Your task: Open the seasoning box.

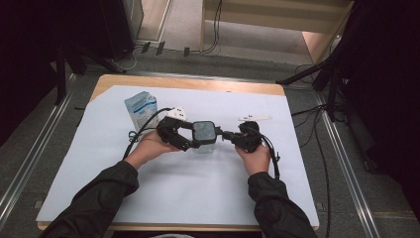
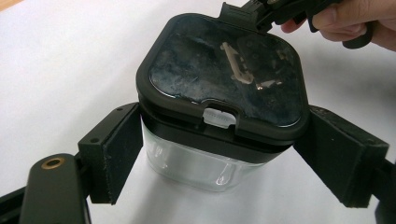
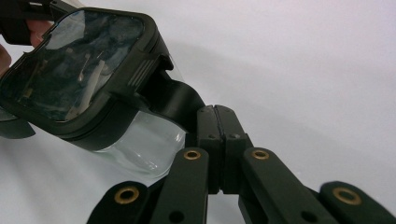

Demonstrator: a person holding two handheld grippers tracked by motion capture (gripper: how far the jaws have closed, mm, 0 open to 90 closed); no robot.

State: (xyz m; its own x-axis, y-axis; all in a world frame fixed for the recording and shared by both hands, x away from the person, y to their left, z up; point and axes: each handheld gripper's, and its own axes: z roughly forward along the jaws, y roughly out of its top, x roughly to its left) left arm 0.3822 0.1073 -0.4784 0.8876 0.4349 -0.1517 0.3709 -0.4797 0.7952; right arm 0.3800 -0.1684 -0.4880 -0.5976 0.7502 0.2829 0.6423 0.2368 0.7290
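Observation:
A clear glass container (image 1: 204,146) with a black square lid (image 1: 204,131) stands mid-table on the white sheet. My left gripper (image 1: 197,138) comes at it from the left. In the left gripper view its pads (image 2: 119,156) press on both sides of the container (image 2: 196,161), just under the lid (image 2: 224,70). My right gripper (image 1: 226,134) reaches in from the right with its jaws pressed flat together. In the right gripper view its tips (image 3: 215,112) touch a black latch flap (image 3: 175,100) that sticks out from the lid's edge (image 3: 135,70). Nothing sits between those jaws.
A pale blue and white box (image 1: 141,110) stands at the back left, with a small white item (image 1: 177,112) beside it. A white strip (image 1: 255,118) lies at the back right. The white sheet (image 1: 163,198) covers most of the wooden table. Cables trail from both grippers.

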